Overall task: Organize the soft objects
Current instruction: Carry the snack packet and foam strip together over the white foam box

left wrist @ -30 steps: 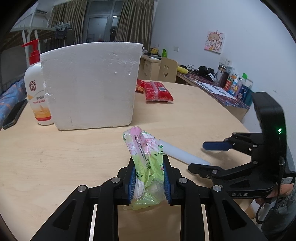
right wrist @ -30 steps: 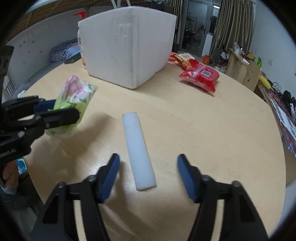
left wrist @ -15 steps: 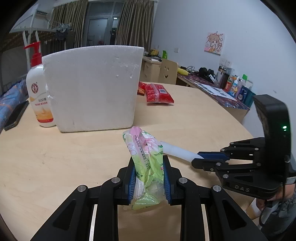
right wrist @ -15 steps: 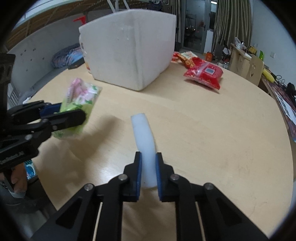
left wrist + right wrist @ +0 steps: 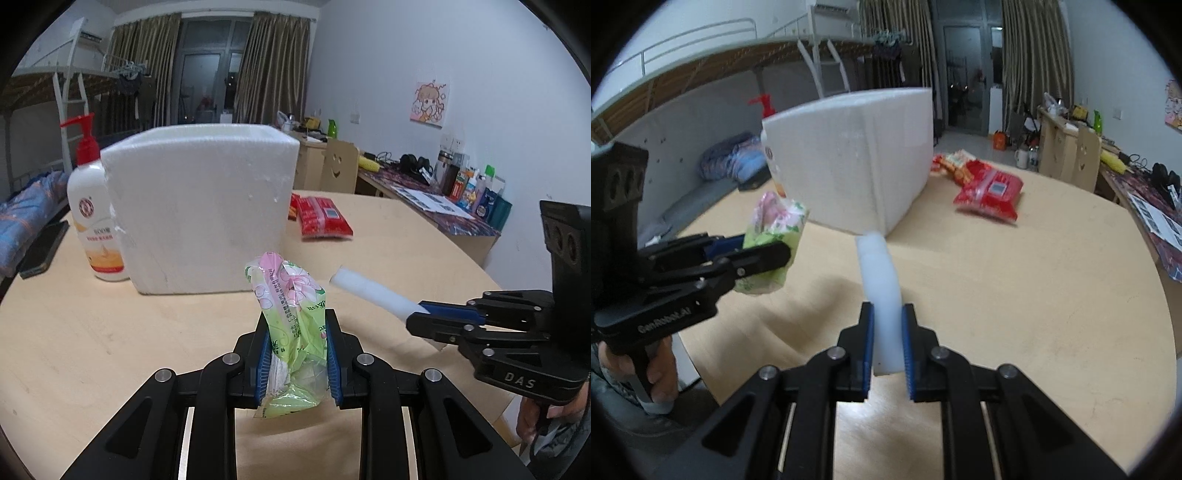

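White foam strip (image 5: 881, 291) is off the tabletop (image 5: 92, 332) now: a second ago it lay flat between the right gripper's (image 5: 887, 347) wide-open jaws, and now those jaws have clamped its near end and raised it, the free end drooping toward the foam box (image 5: 199, 210). The left gripper (image 5: 297, 360) has kept its squeeze on the green tissue pack (image 5: 291, 325), carried above the near edge of the tabletop just as before. So both hands are loaded, and I judge the next step is to carry the two soft things to the box, which stands toward the far left of the tabletop with its top open

Counted: one foam strip, one green tissue pack, one foam box, one lotion bottle (image 5: 94, 218) touching the box's left side, one red packet (image 5: 321, 221) lying beyond the box toward the far edge, with a second snack bag (image 5: 951, 162) behind it. Two grippers, both full
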The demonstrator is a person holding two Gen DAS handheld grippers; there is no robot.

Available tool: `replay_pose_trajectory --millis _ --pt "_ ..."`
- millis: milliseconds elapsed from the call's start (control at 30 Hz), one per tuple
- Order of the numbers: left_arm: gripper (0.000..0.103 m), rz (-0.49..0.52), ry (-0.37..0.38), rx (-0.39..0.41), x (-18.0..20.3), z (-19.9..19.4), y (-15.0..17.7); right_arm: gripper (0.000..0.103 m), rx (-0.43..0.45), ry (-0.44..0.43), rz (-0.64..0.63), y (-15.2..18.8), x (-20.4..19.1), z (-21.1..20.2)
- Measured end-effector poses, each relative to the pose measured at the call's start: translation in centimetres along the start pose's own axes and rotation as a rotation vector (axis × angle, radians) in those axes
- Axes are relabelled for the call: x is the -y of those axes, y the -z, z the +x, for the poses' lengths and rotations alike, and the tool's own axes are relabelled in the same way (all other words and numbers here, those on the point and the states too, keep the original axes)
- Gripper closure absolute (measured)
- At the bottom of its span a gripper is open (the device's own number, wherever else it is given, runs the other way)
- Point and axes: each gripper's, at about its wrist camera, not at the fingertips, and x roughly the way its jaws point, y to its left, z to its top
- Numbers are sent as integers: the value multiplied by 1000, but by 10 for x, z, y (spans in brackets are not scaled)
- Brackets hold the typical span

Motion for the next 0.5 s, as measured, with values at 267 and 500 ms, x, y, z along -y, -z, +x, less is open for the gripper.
replay_pose_trajectory --millis 267,500 --pt "76 4 -18 45 -4 -15 -13 86 137 -2 42 -16 -10 -25" --pt "76 10 -49 108 -9 -39 -28 86 322 48 102 -23 -18 -54"
